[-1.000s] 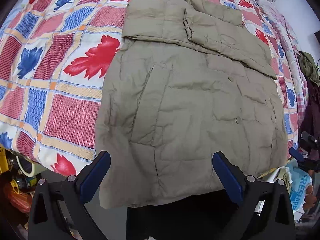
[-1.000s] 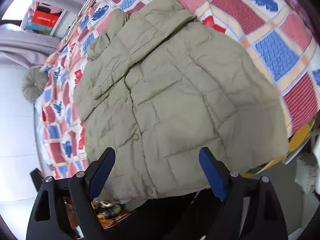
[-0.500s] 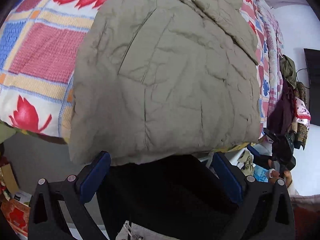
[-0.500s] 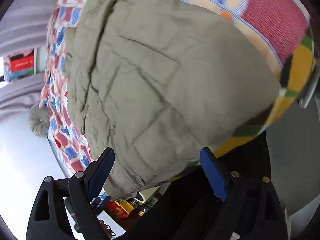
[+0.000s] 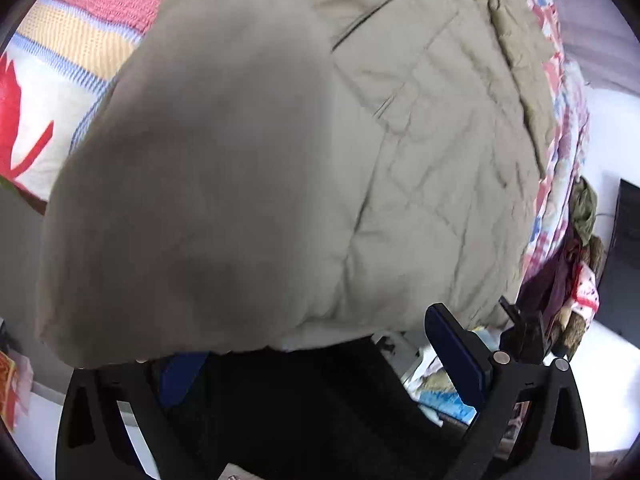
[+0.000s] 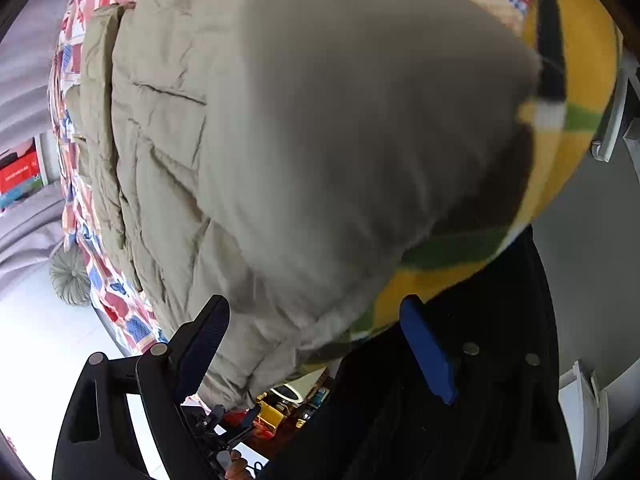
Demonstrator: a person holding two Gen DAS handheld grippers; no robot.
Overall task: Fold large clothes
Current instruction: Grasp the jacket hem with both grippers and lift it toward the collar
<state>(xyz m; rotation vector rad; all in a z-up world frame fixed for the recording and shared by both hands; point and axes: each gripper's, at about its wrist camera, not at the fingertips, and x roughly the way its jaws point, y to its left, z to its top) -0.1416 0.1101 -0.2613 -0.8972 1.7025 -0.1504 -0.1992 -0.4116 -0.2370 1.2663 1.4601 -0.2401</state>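
Observation:
A large khaki quilted jacket [image 5: 360, 152] lies spread on the bed, its hem hanging over the near edge; it also fills the right wrist view [image 6: 280, 152]. My left gripper [image 5: 320, 356] is open, low at the hanging hem's left corner, and the hem drapes over its left finger. My right gripper [image 6: 316, 344] is open at the hem's right corner, with the cloth edge between its blue pads. Neither is closed on the fabric.
The bed has a red, blue and white patchwork cover [image 5: 60, 60] and a yellow-green blanket edge [image 6: 560, 128]. Hanging clothes [image 5: 580, 248] stand at the right. A grey round cushion [image 6: 72, 280] and floor clutter [image 6: 280, 408] lie beside the bed.
Both grippers have dropped and moved in close to the jacket's hanging hem, which now fills both views. Both have stayed open.

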